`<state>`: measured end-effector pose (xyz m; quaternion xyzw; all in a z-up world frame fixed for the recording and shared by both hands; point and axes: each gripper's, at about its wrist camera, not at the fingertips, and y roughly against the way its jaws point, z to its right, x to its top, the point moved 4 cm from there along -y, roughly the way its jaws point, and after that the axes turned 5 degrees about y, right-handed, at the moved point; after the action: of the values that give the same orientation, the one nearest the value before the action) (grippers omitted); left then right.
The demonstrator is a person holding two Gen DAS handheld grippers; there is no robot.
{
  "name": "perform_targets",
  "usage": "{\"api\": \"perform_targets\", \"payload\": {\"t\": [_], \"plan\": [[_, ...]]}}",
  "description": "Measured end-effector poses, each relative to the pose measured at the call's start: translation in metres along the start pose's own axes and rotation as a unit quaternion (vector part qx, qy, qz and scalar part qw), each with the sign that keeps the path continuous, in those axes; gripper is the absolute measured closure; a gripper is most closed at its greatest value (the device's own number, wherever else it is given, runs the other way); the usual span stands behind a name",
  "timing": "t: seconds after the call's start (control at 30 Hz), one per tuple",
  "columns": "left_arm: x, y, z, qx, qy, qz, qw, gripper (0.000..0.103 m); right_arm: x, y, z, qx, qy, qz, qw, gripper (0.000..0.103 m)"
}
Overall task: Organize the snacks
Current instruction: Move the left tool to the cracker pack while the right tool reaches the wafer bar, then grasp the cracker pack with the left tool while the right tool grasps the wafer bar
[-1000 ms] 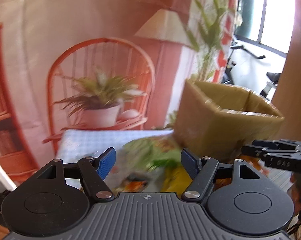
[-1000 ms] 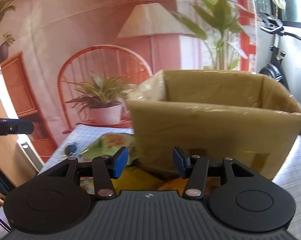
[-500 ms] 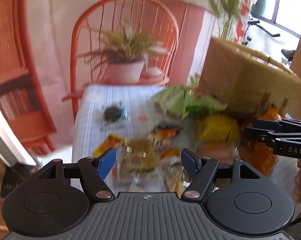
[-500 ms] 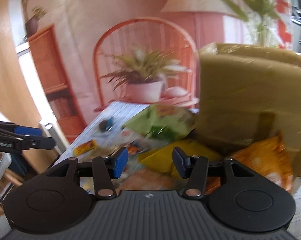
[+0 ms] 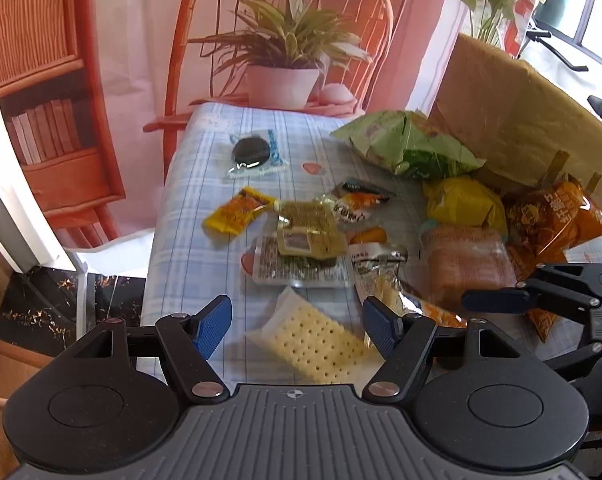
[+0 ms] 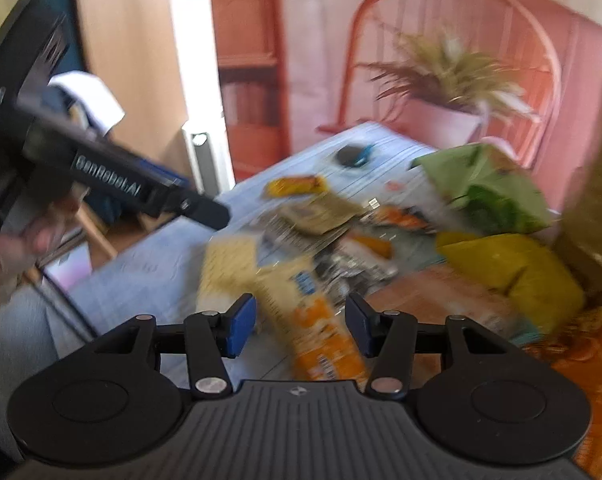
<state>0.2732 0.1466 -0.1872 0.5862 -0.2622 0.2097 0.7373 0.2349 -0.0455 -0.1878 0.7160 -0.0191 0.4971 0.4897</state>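
Cracker pack [image 5: 313, 342] lies below left gripper's [image 5: 297, 326] parted, empty jaws; right gripper [image 6: 301, 328] likewise (blurred).

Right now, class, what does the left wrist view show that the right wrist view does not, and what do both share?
Only the left wrist view: the orange chip bag's printed front, and the right gripper from the side.
Only the right wrist view: a hand holding the left gripper.
Both share: the cracker pack, green bag, yellow bag, cardboard box and checked tablecloth.
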Motion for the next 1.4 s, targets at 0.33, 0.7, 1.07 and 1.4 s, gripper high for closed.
{"api": "perform_targets", "payload": {"t": [0.33, 0.7, 1.07, 1.4], "plan": [[-0.011, -0.006, 0.0, -0.003, 0.005, -0.014, 0.9999, 0.029, -0.015, -0.028, 0.014, -0.006, -0.016, -0.042, 0.999, 0.045], [-0.02, -0.015, 0.0, 0.005, 0.026, -0.037, 0.9989, 0.029, -0.037, -0.017, 0.017, 0.001, -0.068, -0.052, 0.996, 0.053], [-0.025, -0.031, 0.008, 0.044, 0.049, -0.066, 0.9956, 0.028, -0.062, 0.016, 0.016, -0.023, -0.118, -0.044, 0.992, 0.054], [-0.024, -0.041, 0.013, 0.063, 0.082, -0.073, 0.9919, 0.028, -0.071, 0.032, 0.014, -0.023, -0.132, -0.035, 0.99, 0.055]]}}
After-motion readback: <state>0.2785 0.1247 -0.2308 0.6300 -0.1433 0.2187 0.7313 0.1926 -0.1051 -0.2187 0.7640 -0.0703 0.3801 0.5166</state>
